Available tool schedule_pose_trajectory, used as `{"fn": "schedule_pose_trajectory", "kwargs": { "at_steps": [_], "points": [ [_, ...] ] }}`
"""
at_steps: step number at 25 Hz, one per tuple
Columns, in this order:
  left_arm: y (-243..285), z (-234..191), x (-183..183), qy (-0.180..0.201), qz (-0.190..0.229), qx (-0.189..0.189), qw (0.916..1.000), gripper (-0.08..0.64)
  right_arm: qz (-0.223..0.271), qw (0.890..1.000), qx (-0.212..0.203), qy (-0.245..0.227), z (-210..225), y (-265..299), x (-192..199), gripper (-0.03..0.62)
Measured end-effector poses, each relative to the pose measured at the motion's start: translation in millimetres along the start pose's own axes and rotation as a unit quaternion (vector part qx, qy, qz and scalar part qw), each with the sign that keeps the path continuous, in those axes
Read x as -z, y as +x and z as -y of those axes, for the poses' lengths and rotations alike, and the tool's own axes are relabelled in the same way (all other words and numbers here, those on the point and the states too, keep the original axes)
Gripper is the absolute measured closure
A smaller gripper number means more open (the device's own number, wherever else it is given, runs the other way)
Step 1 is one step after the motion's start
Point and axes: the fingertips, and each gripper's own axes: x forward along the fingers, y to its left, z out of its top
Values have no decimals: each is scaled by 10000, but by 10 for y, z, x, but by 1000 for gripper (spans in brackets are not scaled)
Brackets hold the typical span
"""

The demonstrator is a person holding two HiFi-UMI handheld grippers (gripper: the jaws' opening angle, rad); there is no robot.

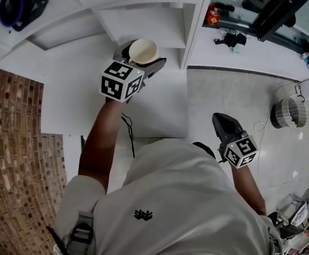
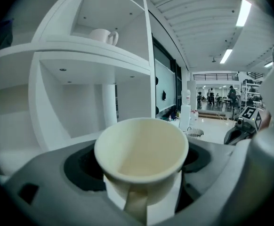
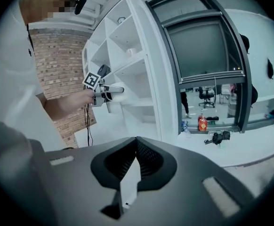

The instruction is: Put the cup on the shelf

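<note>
We held the cream cup (image 2: 141, 147) upright in the left gripper (image 1: 144, 58). Its jaws were clamped against the cup's lower wall from both sides. The cup hung in the air just before the white shelf unit (image 2: 87, 48) and touched none of its boards. An open compartment faced it. The board (image 2: 104, 55) roofing that compartment ran above the cup's rim, and an upright divider (image 2: 109, 105) stood beyond the cup to its left. One compartment higher, a white mug (image 2: 103, 35) stood on that same board with its handle to the right.

The right gripper (image 3: 136, 147) hung low at our right side, well apart from the shelf, with its jaws pressed together on nothing.

A black cable (image 1: 128, 134) dangled beside our left forearm in front of the unit's lower part. A brick wall (image 1: 11, 153) met the unit on the left. To the right was a dark-framed window (image 3: 203, 41). On its sill (image 3: 240, 145) stood a red bottle (image 3: 202, 123), with a black object (image 3: 217, 137) that we could not identify near it. A round wire thing (image 1: 289, 112) sat on the floor (image 1: 234, 94) farther right.
</note>
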Motion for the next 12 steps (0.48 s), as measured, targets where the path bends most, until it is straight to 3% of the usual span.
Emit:
{"fn": "schedule_pose_trajectory", "kwargs": {
  "at_steps": [12],
  "points": [
    [657, -441, -176, 181, -104, 157, 9997, 121, -204, 9994, 269, -62, 61, 145, -8, 580]
  ]
}}
